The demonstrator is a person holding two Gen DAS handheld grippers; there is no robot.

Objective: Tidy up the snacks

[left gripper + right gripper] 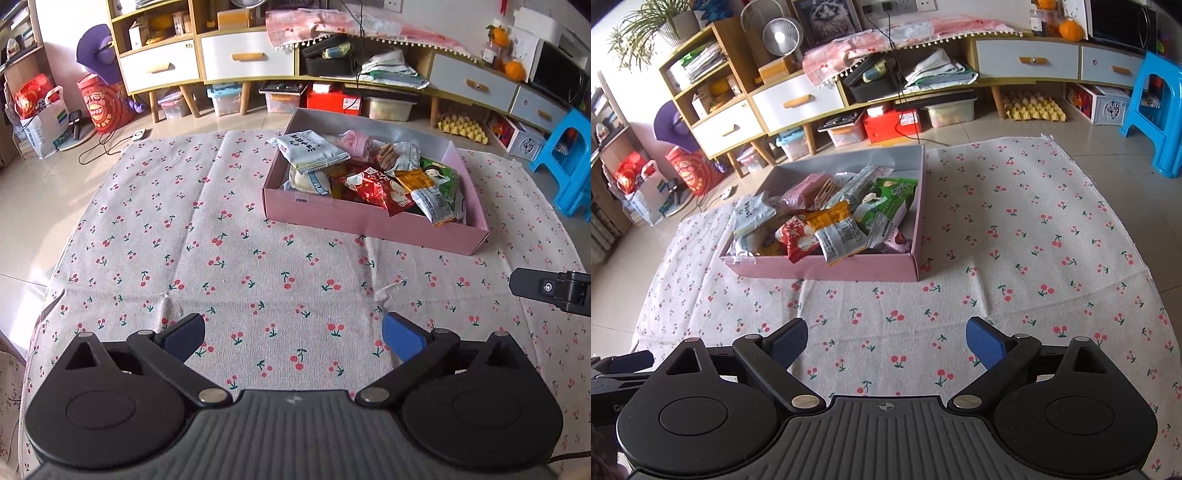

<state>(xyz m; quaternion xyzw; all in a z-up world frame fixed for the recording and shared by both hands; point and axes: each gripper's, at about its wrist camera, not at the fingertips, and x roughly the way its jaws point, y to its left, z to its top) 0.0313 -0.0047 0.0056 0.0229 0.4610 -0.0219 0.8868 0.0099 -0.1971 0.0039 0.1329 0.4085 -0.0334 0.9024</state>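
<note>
- The left gripper [293, 338] hangs over the cherry-print cloth [229, 258] with its blue pads [400, 339] spread wide apart and nothing between them.
- The right gripper [886, 341] is likewise wide open and empty, its blue pads [982, 341] over bare cloth [1015, 258].
- In the left wrist view, part of the right gripper [554, 290] shows at the right edge, low over the cloth; in the right wrist view the left gripper [617, 369] shows at the lower left edge.
- Ahead of both grippers and well apart from them, a shallow pink box [373, 221] sits on the cloth, open at the top.
- The snacks are piled loosely inside the box: a white packet [314, 149] leans on the far left wall, a red packet [373, 186] lies near the front wall, an orange packet [424, 192] lies just beside it, and a green packet [441, 175] lies toward the right.
- In the right wrist view the box [827, 269] is ahead and to the left, with the red packet [798, 236], orange packet [834, 229] and green packet [886, 203] overlapping one another.
- Beyond the cloth stands a long low cabinet [251, 55] with drawers, storage bins on the floor beneath it.
- A blue stool [1156, 110] stands on the tiled floor at the right.
</note>
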